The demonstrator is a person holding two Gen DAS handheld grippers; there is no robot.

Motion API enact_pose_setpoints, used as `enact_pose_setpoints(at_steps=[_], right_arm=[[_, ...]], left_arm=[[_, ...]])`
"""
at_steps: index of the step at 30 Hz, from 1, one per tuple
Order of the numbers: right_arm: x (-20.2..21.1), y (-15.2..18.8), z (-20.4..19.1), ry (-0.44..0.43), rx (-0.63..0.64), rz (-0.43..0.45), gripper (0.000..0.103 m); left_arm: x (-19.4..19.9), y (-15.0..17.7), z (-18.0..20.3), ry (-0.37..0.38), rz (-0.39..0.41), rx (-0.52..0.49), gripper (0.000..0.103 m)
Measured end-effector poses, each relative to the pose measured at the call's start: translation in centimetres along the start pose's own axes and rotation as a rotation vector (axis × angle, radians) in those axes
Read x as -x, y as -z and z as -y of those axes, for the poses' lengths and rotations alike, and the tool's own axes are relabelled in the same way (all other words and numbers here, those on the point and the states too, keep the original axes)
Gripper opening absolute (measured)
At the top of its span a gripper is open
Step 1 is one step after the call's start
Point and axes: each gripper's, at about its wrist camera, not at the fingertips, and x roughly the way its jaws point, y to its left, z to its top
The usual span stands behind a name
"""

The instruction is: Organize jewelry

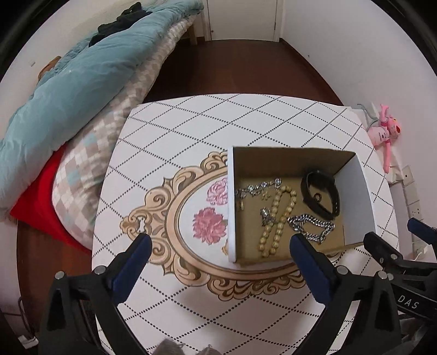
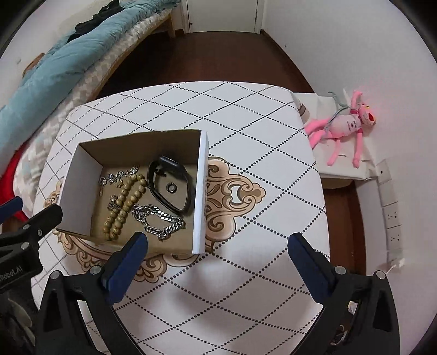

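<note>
Right wrist view: box [image 2: 77,174] holds beads [image 2: 124,202], chain [image 2: 161,221], band [image 2: 174,188]; both fingers wide open, empty.

Bedroom corner with a patterned table

A white table [image 1: 191,123] with a dotted diamond pattern stands on dark wood floor [image 1: 232,68]; a bed with teal quilt [image 1: 82,76] lies left, white walls [image 2: 355,41] and a door [image 1: 243,19] far.

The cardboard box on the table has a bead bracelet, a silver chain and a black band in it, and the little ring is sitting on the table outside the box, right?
Not quite. The small dark ring lies inside the open cardboard box, within the loop of the black band, not on the patterned table. The right wrist view shows it best. The tan bead bracelet and silver chain are in the box.
</note>
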Motion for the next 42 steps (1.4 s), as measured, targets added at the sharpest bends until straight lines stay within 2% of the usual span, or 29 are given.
enact_pose_setpoints(at_steps=[9, 16, 23, 27, 32, 38, 42], right_arm=[[1.6, 0.6, -0.5, -0.001, -0.008, 0.028, 0.103], [5.6, 1.7, -0.2, 0.004, -0.022, 0.097, 0.103], [12.8, 3.8, 0.2, -0.002, -0.035, 0.212, 0.103], [17.8, 5.2, 0.3, -0.013, -0.036, 0.284, 0.103], [23.3, 7.0, 0.4, -0.017, -0.031, 0.365, 0.103], [28.7, 8.7, 1.1, -0.004, -0.045, 0.437, 0.103], [31.0, 9.6, 1.4, -0.014, -0.055, 0.454, 0.103]], left_arm=[[1.1, 1.5, -0.1, 0.0, 0.007, 0.019, 0.103], [5.7, 2.5, -0.1, 0.011, 0.078, 0.015, 0.103], [12.5, 3.8, 0.2, 0.02, 0.171, 0.008, 0.103], [16.5, 4.8, 0.4, 0.001, 0.229, 0.001, 0.103], [21.1, 6.0, 0.3, 0.031, 0.281, 0.018, 0.103], [24.7, 7.0, -0.1, 0.069, 0.311, 0.037, 0.103], [26.3, 7.6, -0.1, 0.081, 0.318, 0.031, 0.103]])
